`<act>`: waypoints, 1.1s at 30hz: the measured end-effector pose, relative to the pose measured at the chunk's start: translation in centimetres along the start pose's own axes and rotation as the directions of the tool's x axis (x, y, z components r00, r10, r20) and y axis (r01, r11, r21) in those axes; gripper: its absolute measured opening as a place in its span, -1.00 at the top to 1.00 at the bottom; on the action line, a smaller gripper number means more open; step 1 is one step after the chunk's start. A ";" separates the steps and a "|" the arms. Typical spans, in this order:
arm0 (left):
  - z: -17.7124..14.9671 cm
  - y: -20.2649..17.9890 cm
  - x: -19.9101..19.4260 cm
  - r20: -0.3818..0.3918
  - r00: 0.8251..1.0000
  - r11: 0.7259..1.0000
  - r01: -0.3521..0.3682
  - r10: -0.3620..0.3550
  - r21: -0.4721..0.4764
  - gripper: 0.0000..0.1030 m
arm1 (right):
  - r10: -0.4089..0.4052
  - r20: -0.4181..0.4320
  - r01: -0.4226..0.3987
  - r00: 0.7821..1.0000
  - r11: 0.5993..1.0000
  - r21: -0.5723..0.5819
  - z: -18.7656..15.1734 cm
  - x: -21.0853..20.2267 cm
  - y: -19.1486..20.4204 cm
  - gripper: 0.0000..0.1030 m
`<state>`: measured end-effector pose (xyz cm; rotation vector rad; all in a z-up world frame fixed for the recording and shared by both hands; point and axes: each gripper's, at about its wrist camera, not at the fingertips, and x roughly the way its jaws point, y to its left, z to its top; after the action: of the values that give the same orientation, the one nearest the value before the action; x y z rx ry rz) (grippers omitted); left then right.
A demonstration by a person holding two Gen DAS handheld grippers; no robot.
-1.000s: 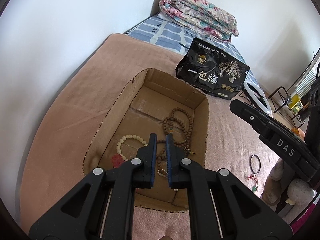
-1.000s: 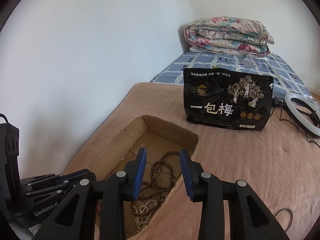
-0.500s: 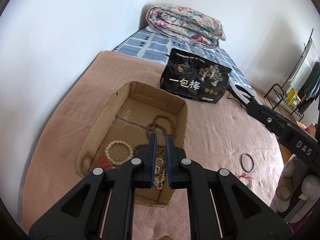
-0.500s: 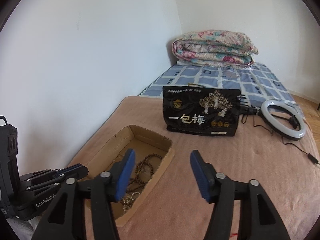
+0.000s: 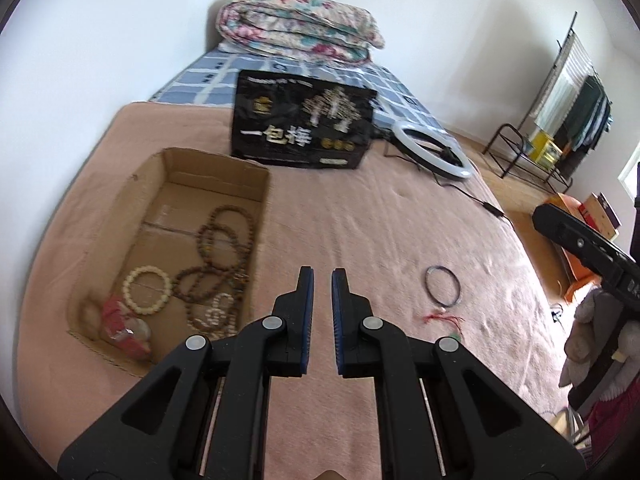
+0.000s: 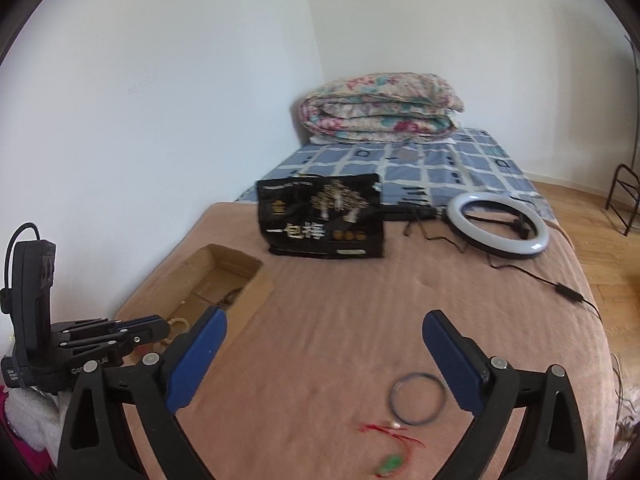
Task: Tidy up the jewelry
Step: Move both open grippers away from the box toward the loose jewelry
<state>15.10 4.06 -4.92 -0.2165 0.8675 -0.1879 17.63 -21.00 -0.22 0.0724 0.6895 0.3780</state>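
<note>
**Jewelry: some boxed, two pieces loose on the blanket**

The open cardboard box (image 5: 120, 216) sits flat on the pink-brown blanket (image 5: 360, 220) near the wall. Inside I see a long string of dark brown beads (image 5: 224, 240) looped in several coils, a cream bead bracelet (image 5: 147, 289) lying flat beside it, a lighter bead strand (image 5: 216, 316) bunched at the near end, and something red (image 5: 120, 326) in the near left corner, too blurred to make out. Outside the box, well apart from it, a thin dark bangle (image 6: 417, 398) lies flat on the blanket. Just beside it on the near side lies a red cord with a small green pendant (image 6: 390, 446).
</note>
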 end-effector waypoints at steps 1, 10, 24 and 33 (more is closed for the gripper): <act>-0.2 -0.7 0.3 -0.010 1.000 1.000 0.008 -0.008 0.013 0.88 | -0.013 0.003 0.013 1.000 1.000 0.013 -0.3 -0.2 -1.0 -0.95; -3.1 -5.0 2.5 -0.099 0.991 0.990 0.098 -0.088 0.103 0.88 | -0.107 -0.048 0.110 0.993 0.992 0.055 -4.2 -1.2 -8.9 -0.99; -9.0 -9.0 4.5 -0.238 0.950 0.953 0.247 -0.203 0.174 0.88 | -0.086 -0.171 0.098 0.981 0.993 0.064 -7.0 2.4 -11.2 -0.98; -11.8 -10.7 5.7 -0.315 0.914 0.927 0.323 -0.254 0.190 0.88 | -0.089 -0.211 0.100 0.974 0.994 0.041 -8.1 4.7 -10.8 -0.98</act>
<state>8.83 -8.96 -13.67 -0.0922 1.0882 -0.6128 19.25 -29.79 -11.42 0.0483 0.9070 0.2787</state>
